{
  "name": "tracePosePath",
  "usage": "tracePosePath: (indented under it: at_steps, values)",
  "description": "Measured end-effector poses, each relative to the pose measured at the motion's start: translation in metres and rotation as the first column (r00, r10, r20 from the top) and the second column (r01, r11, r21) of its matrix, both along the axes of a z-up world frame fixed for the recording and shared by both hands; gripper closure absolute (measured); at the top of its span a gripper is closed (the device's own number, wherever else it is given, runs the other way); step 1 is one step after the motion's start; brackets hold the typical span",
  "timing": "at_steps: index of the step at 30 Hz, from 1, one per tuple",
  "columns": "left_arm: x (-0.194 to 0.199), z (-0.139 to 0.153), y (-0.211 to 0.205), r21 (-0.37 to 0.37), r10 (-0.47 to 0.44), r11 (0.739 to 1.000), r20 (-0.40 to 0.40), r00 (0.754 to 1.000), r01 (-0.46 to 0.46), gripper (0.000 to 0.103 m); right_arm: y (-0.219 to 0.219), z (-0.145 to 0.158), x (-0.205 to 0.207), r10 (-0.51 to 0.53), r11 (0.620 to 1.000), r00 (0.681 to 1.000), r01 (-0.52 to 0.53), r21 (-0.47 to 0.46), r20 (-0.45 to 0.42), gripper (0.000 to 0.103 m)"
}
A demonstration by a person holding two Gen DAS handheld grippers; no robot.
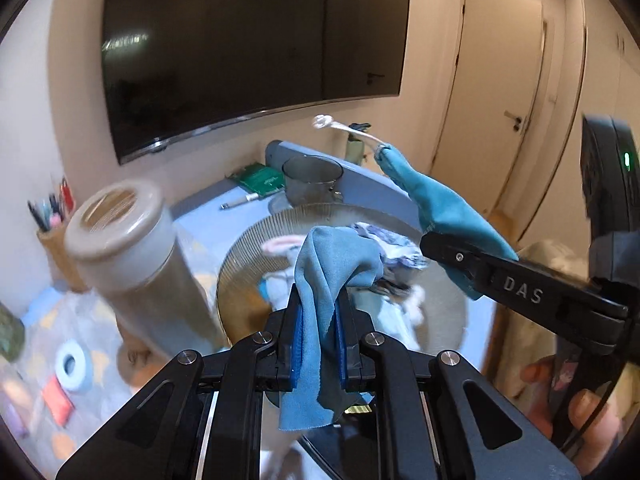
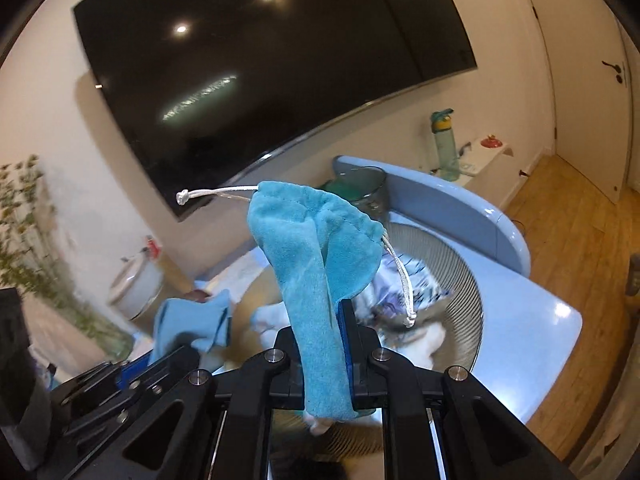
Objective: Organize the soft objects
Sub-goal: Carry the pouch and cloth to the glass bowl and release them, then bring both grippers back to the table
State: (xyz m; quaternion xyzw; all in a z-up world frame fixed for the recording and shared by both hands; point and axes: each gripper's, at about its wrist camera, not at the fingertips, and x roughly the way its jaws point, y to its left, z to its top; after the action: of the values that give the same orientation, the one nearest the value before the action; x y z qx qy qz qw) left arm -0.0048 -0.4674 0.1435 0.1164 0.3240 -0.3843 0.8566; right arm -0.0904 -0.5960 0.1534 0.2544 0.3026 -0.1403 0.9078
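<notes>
The left hand-held gripper (image 1: pixel 320 320) is squeezed tight on a light blue cloth (image 1: pixel 328 264). The cloth is pinched between the two blue pads (image 1: pixel 297 340), bunches up above them and hangs down below them. The right hand-held gripper (image 2: pixel 326 320) is squeezed tight on a teal drawstring pouch (image 2: pixel 308 248). The fuzzy pouch sticks up from between its fingers and a little end hangs out below. A white cord (image 2: pixel 208 193) with a knot pokes out from the top of the pouch to the left, and another white cord (image 2: pixel 400 284) dangles down its right side. Both cloth things are held up in the air over a round ribbed basket (image 1: pixel 244 248). The basket sits on a light blue surface (image 2: pixel 532 320) and has more soft things inside, like a white and purple patterned cloth (image 2: pixel 404 288). In the left wrist view the right hand-held gripper (image 1: pixel 472 256) comes in from the right side with the pouch (image 1: pixel 436 208) in its tip, and a person's fingers (image 1: pixel 592 408) show under it. A tall jar with a ring-shaped lid (image 1: pixel 120 220) stands left of the basket, but it looks blurry. A clear grey cup (image 1: pixel 312 178) sits behind the basket. A big dark TV (image 1: pixel 248 40) hangs on the wall. A green water bottle (image 2: pixel 446 144) stands far back on a white shelf.
</notes>
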Motion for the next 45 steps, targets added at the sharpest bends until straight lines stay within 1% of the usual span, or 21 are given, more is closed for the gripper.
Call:
tracePosePath:
  at_steps: [2,4,6,7,8,9,10,12,14,17,22,25,26,28,31,34,35,36,39,41,45]
  values:
    - [-0.001,-0.007,-0.012,0.037,0.008,0.999,0.045,0.999,-0.01,0.09,-0.007,-0.006,0.01,-0.013,1.0,0.999,0.012,-0.029,-0.035,0.089]
    - [0.002,-0.019,-0.022,0.075,0.005,0.997,0.043,0.999,-0.008,0.09,-0.011,-0.017,0.026,0.005,0.999,0.995,-0.01,-0.049,-0.096,0.088]
    - [0.008,-0.029,-0.025,0.094,0.01,0.996,0.006,1.0,-0.01,0.069,-0.019,-0.03,0.031,0.05,0.999,0.988,-0.051,0.0,-0.148,0.086]
    - [0.008,-0.033,-0.025,0.102,0.014,0.995,-0.003,1.0,-0.014,0.067,-0.024,-0.037,0.03,0.065,0.997,0.983,-0.059,0.041,-0.169,0.083]
    - [0.004,-0.035,-0.023,0.104,0.015,0.994,0.002,1.0,-0.015,0.062,-0.028,-0.041,0.027,0.069,0.996,0.98,-0.057,0.073,-0.186,0.073]
    - [0.001,-0.035,-0.023,0.108,0.016,0.994,0.012,1.0,-0.018,0.058,-0.034,-0.046,0.021,0.054,0.995,0.977,-0.035,0.094,-0.207,0.051]
    - [-0.005,-0.034,-0.021,0.116,0.01,0.993,0.022,1.0,-0.013,0.055,-0.037,-0.047,0.015,0.035,0.995,0.975,-0.013,0.098,-0.221,0.043]
    - [-0.019,-0.029,-0.018,0.115,-0.024,0.993,0.037,0.999,0.019,0.032,-0.043,-0.046,-0.003,0.008,0.996,0.979,0.011,0.093,-0.202,0.041]
    - [-0.032,-0.021,-0.012,0.105,-0.037,0.994,0.078,0.996,0.028,0.03,-0.044,-0.04,-0.016,0.01,0.995,0.982,0.009,0.1,-0.187,0.041]
    - [-0.049,-0.005,0.006,0.097,-0.063,0.994,0.085,0.994,0.054,0.03,-0.039,-0.029,-0.037,0.019,0.992,0.989,0.0,0.128,-0.148,0.038]
    - [-0.073,0.028,0.073,0.042,-0.045,0.998,0.125,0.991,0.04,0.029,-0.018,-0.013,-0.062,0.038,0.992,0.994,-0.025,0.121,-0.103,0.029]
    - [-0.083,0.052,0.144,-0.118,-0.024,0.992,0.063,0.998,0.031,0.027,0.0,-0.003,-0.075,0.047,0.993,0.997,-0.04,0.115,-0.059,0.022]
    - [-0.086,0.056,0.161,-0.145,-0.013,0.989,0.058,0.998,0.022,0.023,0.005,-0.001,-0.079,0.054,0.993,0.997,-0.048,0.108,-0.046,0.021]
    - [-0.098,0.071,0.207,-0.182,0.043,0.983,0.087,0.995,-0.026,0.02,0.016,0.003,-0.084,0.047,0.995,0.998,-0.044,0.087,-0.035,0.021]
    - [-0.105,0.085,0.258,-0.198,0.076,0.979,0.119,0.99,-0.051,0.02,0.038,0.011,-0.088,0.072,0.994,0.997,-0.071,0.084,-0.011,0.021]
    - [-0.11,0.096,0.317,-0.261,0.157,0.959,0.16,0.975,-0.112,0.015,0.067,0.018,-0.085,0.122,0.989,0.992,-0.124,0.083,0.03,0.014]
    - [-0.111,0.096,0.337,-0.279,0.197,0.949,0.17,0.966,-0.144,0.006,0.078,0.019,-0.082,0.139,0.987,0.99,-0.141,0.072,0.036,0.009]
    - [-0.109,0.096,0.357,-0.295,0.242,0.938,0.175,0.954,-0.184,0.001,0.095,0.017,-0.077,0.158,0.985,0.987,-0.16,0.064,0.035,0.009]
    - [-0.095,0.084,0.397,-0.307,0.326,0.911,0.127,0.937,-0.275,0.001,0.144,0.002,-0.057,0.259,0.965,0.966,-0.258,0.053,-0.003,0.009]
    - [-0.078,0.06,0.418,-0.281,0.386,0.893,0.073,0.919,-0.353,0.001,0.178,-0.01,-0.043,0.339,0.94,0.94,-0.337,0.043,-0.031,0.009]
    - [-0.041,-0.016,0.442,-0.128,0.541,0.835,0.008,0.841,-0.536,0.001,0.252,-0.051,-0.009,0.513,0.858,0.852,-0.513,0.033,-0.103,0.009]
